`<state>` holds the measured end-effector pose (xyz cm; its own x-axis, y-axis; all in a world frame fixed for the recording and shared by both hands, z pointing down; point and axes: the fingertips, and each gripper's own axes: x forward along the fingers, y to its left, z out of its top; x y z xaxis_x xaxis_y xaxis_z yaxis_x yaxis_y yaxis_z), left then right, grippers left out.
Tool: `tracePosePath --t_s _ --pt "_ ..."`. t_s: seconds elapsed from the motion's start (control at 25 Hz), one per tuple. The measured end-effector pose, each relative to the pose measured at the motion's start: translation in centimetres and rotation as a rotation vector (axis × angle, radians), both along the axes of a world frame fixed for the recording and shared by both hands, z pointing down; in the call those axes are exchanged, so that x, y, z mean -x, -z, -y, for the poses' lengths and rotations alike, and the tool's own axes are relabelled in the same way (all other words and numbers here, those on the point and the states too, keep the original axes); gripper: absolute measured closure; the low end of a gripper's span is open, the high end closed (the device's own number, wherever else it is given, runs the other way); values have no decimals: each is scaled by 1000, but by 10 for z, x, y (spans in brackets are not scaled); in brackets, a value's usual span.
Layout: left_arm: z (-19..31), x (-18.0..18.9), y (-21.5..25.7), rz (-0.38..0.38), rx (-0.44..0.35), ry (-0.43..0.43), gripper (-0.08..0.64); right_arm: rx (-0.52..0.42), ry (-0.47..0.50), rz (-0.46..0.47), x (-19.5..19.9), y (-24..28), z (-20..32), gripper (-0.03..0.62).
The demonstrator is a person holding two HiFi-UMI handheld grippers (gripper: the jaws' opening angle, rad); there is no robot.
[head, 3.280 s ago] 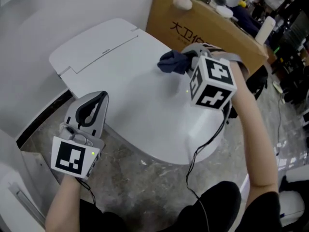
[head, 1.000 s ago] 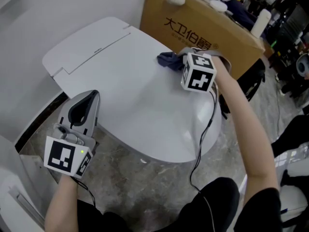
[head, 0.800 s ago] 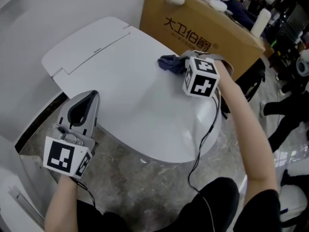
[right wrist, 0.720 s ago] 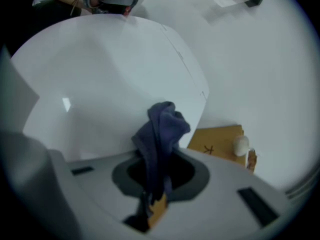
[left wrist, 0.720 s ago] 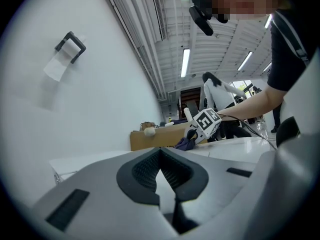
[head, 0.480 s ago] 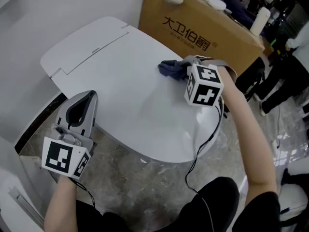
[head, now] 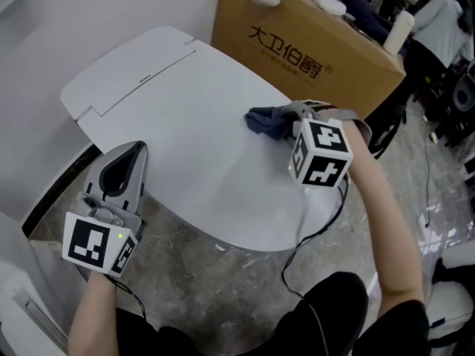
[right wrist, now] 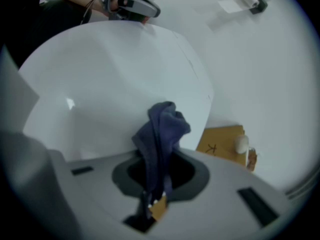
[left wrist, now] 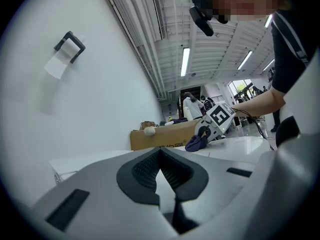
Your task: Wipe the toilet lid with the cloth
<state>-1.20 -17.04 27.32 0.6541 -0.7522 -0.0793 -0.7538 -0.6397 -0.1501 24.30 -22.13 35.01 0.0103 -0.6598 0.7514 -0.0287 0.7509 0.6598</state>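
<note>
Cloth (right wrist: 162, 129) in line with right gripper (right wrist: 154, 186)

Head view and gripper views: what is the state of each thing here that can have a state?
White toilet lid: closed down.
Dark blue cloth: bunched, clamped at one end.
Right gripper: shut on that cloth.
Left gripper: shut, empty, held beside the toilet.
Brown cardboard box: upright, small things on top.
</note>
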Motion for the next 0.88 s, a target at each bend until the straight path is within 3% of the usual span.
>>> tracePosePath --t_s 0.88 --pt "0 0 0 16 -14 -3 549 -32 6 23 5 2 -60 526"
